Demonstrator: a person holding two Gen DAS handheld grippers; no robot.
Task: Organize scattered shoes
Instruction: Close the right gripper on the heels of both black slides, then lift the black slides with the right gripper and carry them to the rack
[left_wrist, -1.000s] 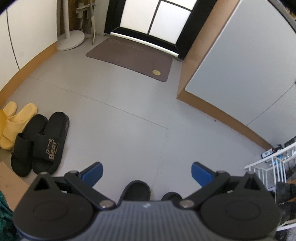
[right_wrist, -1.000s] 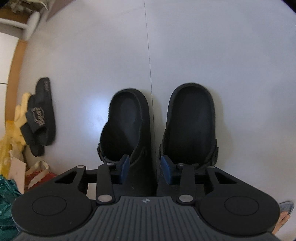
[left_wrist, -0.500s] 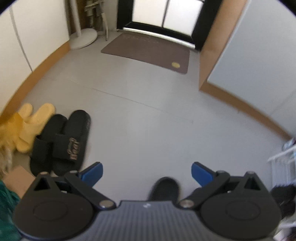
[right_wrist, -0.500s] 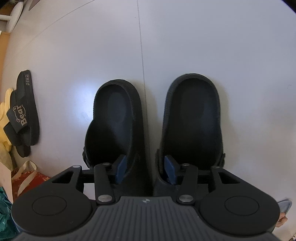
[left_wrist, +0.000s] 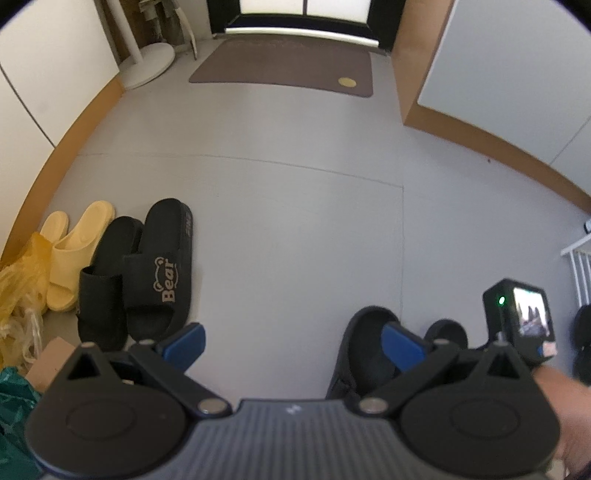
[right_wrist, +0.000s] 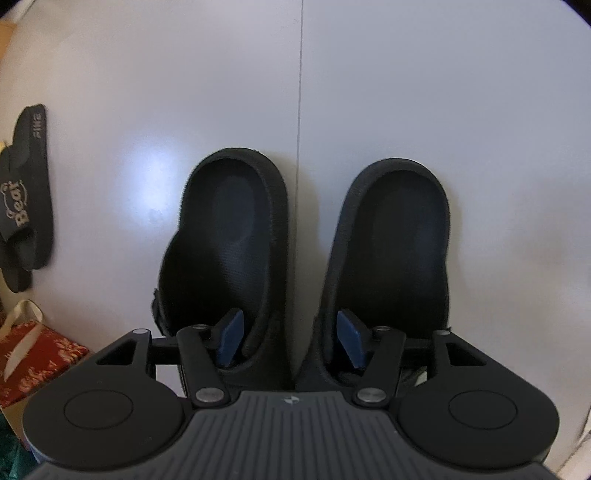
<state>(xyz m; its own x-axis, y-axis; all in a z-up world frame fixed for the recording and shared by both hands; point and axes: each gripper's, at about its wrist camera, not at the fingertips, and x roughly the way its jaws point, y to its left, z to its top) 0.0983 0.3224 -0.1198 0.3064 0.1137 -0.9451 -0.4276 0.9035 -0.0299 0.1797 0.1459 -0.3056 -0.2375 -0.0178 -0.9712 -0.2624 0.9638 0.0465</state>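
Two black clogs (right_wrist: 236, 229) (right_wrist: 399, 240) stand side by side on the grey floor, heels away from the camera. My right gripper (right_wrist: 290, 339) points down over them, one blue pad inside each clog and both inner walls between the jaws. The jaws are opening and the pads stand just off the walls. My left gripper (left_wrist: 293, 341) hangs open over bare floor with nothing between its fingers. In the left wrist view the clogs (left_wrist: 369, 343) sit to its right. A black "Bear" slide pair (left_wrist: 159, 273) lies to its left beside a yellow slide pair (left_wrist: 74, 251).
A brown doormat (left_wrist: 284, 66) lies before the door at the far end. A white stand base (left_wrist: 147, 62) sits far left, plastic bags (left_wrist: 18, 280) and a red box (right_wrist: 33, 354) at near left, a white rack (left_wrist: 580, 266) at right. A hand (left_wrist: 561, 398) holds the right gripper.
The right gripper's jaws have spread apart and let go of the clogs' inner walls, and the clogs now sit a little apart. The left gripper has sunk and rolled, bringing the right gripper into its view.
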